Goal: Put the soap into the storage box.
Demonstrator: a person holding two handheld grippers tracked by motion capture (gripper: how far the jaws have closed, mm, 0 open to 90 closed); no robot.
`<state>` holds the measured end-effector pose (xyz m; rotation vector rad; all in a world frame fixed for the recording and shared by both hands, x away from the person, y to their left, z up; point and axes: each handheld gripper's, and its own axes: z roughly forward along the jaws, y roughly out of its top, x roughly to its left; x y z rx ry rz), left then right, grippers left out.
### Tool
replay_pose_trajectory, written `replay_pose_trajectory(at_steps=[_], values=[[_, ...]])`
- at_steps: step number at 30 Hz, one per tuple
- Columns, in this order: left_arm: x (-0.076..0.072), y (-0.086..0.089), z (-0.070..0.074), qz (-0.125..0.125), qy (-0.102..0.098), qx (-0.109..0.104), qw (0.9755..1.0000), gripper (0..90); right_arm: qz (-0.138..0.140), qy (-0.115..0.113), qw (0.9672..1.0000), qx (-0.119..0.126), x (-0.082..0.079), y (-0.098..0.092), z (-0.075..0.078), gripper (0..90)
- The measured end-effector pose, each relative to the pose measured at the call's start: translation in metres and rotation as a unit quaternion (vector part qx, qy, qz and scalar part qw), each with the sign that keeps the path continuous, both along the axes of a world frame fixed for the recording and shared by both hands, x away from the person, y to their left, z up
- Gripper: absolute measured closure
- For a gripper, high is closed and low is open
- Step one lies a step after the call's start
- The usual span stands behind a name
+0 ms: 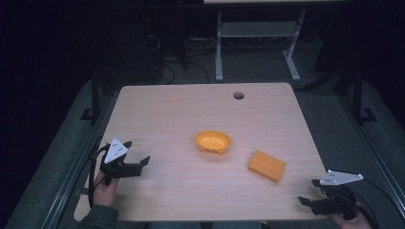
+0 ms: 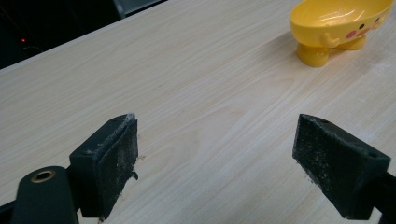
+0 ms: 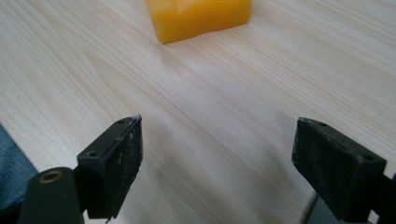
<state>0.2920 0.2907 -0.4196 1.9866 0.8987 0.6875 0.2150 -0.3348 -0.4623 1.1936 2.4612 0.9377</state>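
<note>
On the wooden counter (image 1: 181, 114) a yellow footed dish (image 1: 213, 141) stands near the middle, and an orange block (image 1: 267, 166) lies flat to its right, apart from it. The left claw (image 1: 138, 158) hovers at the counter's near left, jaws spread wide and gripping nothing, pointing toward the dish. The right claw (image 1: 309, 191) sits at the near right corner, jaws likewise wide apart and empty, aimed at the block, which lies near but untouched.
</note>
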Motion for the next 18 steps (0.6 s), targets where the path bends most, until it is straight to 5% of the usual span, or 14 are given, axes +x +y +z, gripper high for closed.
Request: replay_pose_trajectory(at_steps=[18], values=[[0.000, -0.002, 0.000, -0.002, 0.001, 0.002, 1.0000, 13.4, 0.051, 0.014, 0.9975, -0.048, 0.027, 0.025, 0.020, 15.9]])
